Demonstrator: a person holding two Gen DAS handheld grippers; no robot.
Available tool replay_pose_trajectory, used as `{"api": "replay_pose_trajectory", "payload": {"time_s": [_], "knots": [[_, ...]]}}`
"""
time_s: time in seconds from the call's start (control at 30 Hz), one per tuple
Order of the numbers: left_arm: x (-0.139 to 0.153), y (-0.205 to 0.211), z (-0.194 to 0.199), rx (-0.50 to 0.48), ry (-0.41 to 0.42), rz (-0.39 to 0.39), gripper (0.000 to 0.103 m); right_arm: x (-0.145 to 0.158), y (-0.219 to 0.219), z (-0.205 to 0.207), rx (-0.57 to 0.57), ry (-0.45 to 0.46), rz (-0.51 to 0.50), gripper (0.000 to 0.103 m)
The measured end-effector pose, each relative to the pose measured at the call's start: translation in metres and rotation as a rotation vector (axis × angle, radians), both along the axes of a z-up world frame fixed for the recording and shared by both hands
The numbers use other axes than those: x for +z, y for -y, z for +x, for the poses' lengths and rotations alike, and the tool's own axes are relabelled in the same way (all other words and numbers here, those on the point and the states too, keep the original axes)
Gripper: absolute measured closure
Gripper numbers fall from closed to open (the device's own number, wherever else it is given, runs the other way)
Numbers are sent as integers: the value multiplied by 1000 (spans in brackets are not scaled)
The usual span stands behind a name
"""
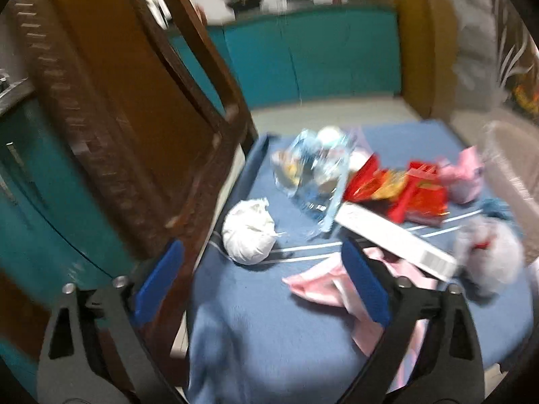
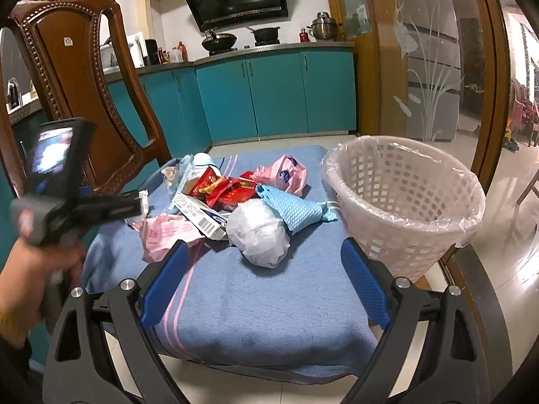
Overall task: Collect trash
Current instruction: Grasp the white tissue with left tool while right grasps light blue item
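Trash lies in a heap on a blue towel (image 2: 269, 309). In the blurred left wrist view, a white crumpled paper ball (image 1: 249, 234) sits just ahead of my open left gripper (image 1: 262, 269), and a pink plastic scrap (image 1: 320, 286) lies by its right finger. Beyond are a clear plastic bag (image 1: 313, 171), red wrappers (image 1: 404, 192) and a white barcode box (image 1: 394, 239). My right gripper (image 2: 266, 279) is open above the towel, short of a white wad (image 2: 261, 232). A hand holds the left gripper (image 2: 134, 207) at the heap's left edge.
A white lattice basket (image 2: 404, 202) with a clear liner stands at the towel's right. A blue mesh cloth (image 2: 296, 210) and a pink bag (image 2: 284, 175) lie beside it. A carved wooden chair (image 2: 77, 67) stands close on the left, with teal cabinets (image 2: 276, 94) behind.
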State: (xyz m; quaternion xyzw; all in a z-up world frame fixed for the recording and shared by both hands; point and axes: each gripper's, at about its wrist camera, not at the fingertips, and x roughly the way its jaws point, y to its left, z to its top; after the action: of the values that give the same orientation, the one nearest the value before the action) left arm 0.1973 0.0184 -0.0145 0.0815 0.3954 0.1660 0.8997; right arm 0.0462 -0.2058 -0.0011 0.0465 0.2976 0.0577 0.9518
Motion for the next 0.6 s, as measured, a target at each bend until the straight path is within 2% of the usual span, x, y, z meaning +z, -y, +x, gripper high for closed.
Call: {"api": "replay_pose_trajectory", "payload": {"time_s": [0.07,0.13,0.2,0.23,0.3,0.33,0.37,0.4,0.47,0.53,0.6], "knots": [[-13,-4,21,6,-73,8,24,-2,1,2,2,-13,4,14],[-27,-7,43,13,-133,35,24,-3,2,4,2,-17,8,14],[-37,-15,57,33,-168,37,28,-3,3,6,1,-22,15,14],[-40,-16,65,35,-176,67,27,-4,4,7,1,-22,19,14],[-43,-17,73,29,-193,57,33,-4,6,11,-7,-24,16,14],[-47,-20,77,25,-214,17,41,-4,8,13,-10,-23,14,14],[-49,-23,80,35,-225,4,61,-5,10,18,-18,-24,15,14],[-50,-29,80,48,-219,8,73,-6,14,23,-26,-29,18,14],[-44,-36,75,32,-195,-13,86,-9,20,35,-42,-36,28,14],[-23,-40,57,-7,-113,-74,90,-11,25,48,-55,-44,42,14],[6,-41,29,-66,-2,-144,91,-13,28,61,-59,-52,75,14]]}}
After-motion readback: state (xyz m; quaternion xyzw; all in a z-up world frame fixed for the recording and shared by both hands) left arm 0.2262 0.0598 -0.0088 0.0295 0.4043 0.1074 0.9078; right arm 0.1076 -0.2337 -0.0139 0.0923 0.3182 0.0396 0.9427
